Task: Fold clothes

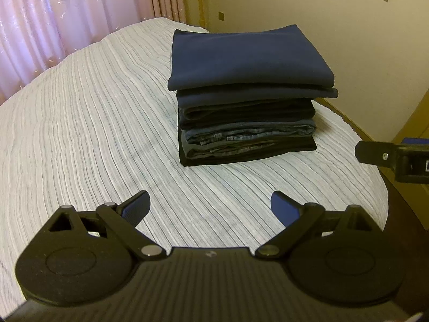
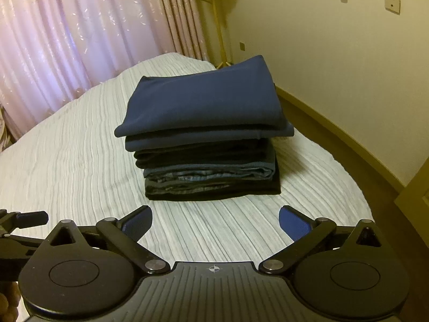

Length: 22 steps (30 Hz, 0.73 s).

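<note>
Hovering short of the stack of folded clothes (image 1: 248,99) on the bed (image 1: 80,134): left gripper (image 1: 210,206) and right gripper (image 2: 215,220), both gaping wide, gripping nothing. Lower layers blurring into dark, count unclear.

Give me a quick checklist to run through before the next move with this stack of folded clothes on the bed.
1. Left tongs open and empty: ok.
2. Right tongs open and empty: ok.
3. Stack of folded clothes standing upright on the bed: ok.
4. Navy top piece lying flat and square on the stack: ok, though it overhangs the darker layers below slightly.
5. Any unfolded garment left to fold: cannot tell, none shows in either view.
6. Both tongs clear of the stack: ok, bare striped cover lies between.
</note>
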### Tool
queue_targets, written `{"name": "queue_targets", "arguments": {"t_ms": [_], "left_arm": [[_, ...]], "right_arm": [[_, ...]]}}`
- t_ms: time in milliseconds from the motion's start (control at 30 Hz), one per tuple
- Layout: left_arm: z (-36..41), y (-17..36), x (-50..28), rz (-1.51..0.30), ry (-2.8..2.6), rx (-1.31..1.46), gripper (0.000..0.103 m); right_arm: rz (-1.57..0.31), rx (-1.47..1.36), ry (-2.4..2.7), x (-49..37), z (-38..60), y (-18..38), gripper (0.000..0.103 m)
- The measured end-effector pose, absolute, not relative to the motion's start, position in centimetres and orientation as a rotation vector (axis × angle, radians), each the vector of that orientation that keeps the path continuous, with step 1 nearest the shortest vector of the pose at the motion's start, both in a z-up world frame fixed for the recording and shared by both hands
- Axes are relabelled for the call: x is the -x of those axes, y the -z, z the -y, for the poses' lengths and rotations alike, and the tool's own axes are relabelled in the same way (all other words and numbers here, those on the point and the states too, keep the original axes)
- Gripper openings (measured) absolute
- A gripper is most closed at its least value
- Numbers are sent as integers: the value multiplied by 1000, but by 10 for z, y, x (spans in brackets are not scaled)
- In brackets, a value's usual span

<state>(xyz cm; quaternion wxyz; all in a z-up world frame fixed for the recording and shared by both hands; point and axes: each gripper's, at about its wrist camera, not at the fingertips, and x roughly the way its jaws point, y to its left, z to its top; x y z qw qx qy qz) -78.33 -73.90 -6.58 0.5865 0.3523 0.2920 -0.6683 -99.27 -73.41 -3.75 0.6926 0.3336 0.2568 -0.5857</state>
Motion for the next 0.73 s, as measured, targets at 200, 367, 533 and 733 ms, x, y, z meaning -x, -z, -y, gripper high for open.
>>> {"name": "queue_targets", "arguments": {"t_ms": [200,367,533,733], "left_arm": [[738,67,783,-692,1563,-818,95],[737,67,782,-695,1560,-810,95],[737,67,784,-686,1557,-801,95],[735,65,789,-658,1566,-791,95]], "right_arm": [[-581,-757,1293,991,735,39,103],[-582,-752,1285,990,733,39,103],[-583,-742,1285,990,733,38,103],[-585,-731,1283,990,733,37,103]]}}
